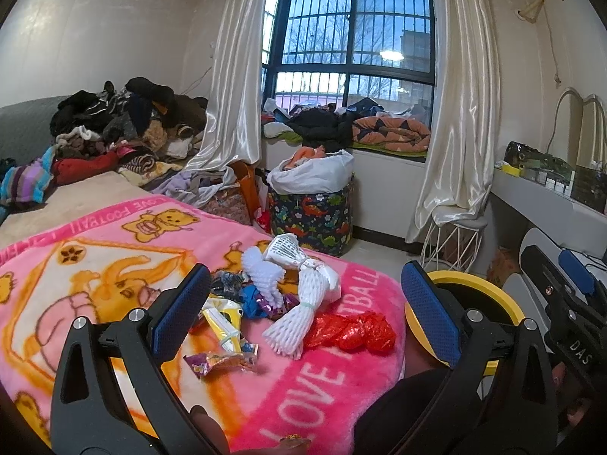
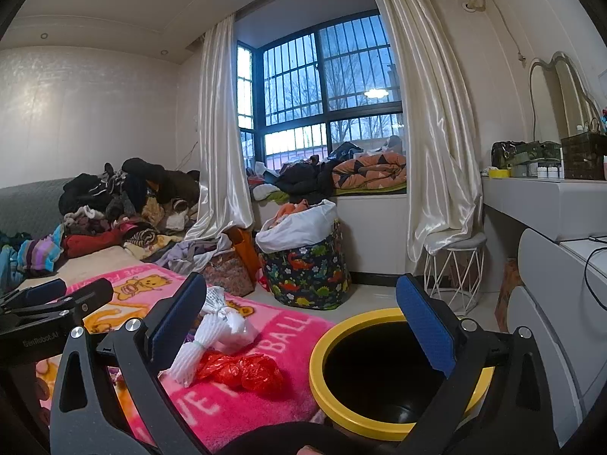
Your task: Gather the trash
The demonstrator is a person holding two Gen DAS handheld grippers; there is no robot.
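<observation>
A: Start at the jaws. Where does the trash lie in the left wrist view?

B: The left gripper (image 1: 307, 299) has its jaws spread wide with nothing in them and touching nothing. The trash pile sits in the gap between the two blue pads, at the lower centre of the frame, on the pink blanket (image 1: 114, 273) that covers the bed.

A: What is in the pile?

B: Two white foam nets (image 1: 299, 303), ribbed and tied in the middle, lie across each other. Just right of them is a crumpled red plastic bag (image 1: 353, 331), glossy and twisted. Left of the nets are a yellow and white wrapper (image 1: 224, 322) and, nearer the camera, a purple and orange foil wrapper (image 1: 224, 364). A blue scrap and dark crumpled bits lie behind those.

A: And the right gripper?

B: The right gripper (image 2: 303, 322) is also wide open and empty. Between its pads, at the lower right of the frame, sits the yellow-rimmed bin (image 2: 322, 398) with a black inside, standing beside the edge of the bed. The foam nets and red bag show at lower left, just inside the left pad.

A: Further out?

B: A dinosaur-print basket (image 2: 307, 276) with a white liner stands on the floor near the window, with white curtains (image 2: 436, 151) either side and a heap of clothes (image 2: 125, 204) at middle left.
</observation>
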